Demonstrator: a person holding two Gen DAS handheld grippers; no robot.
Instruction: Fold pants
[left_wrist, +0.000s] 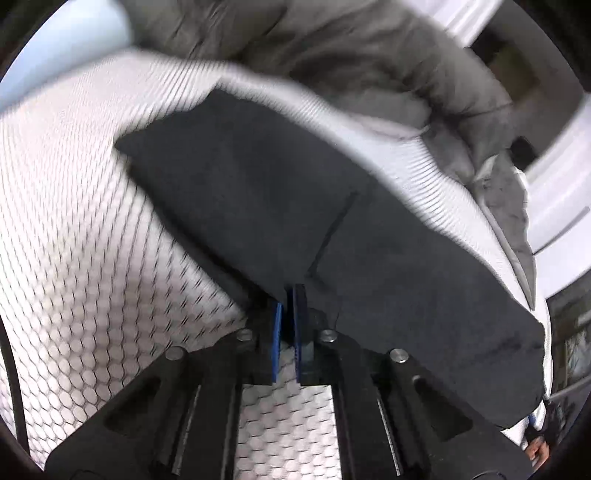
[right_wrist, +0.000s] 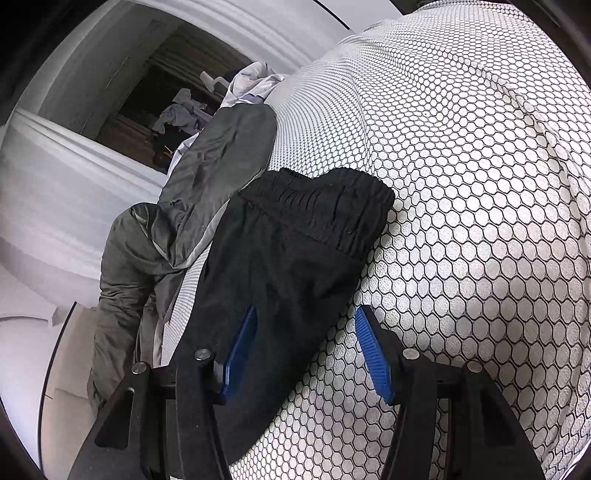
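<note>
Currently: left gripper (left_wrist: 287, 295) pinched tight on pants (left_wrist: 295, 206) edge, centre frame.
Right gripper (right_wrist: 306, 347) jaws apart, gripping nothing; pants lower-centre on honeycomb sheet (right_wrist: 480, 221), waistband (right_wrist: 325, 206) mid-frame, grey garment (right_wrist: 207, 177) left.

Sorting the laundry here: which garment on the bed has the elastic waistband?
The black pants, with the gathered waistband, by the right gripper; the grey garment beside them shows none.

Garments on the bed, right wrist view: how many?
3 that I can tell apart. Black pants lie on the honeycomb cover in front of the right tool. A grey garment is at their left, and a pale one behind it. More may be hidden.
</note>
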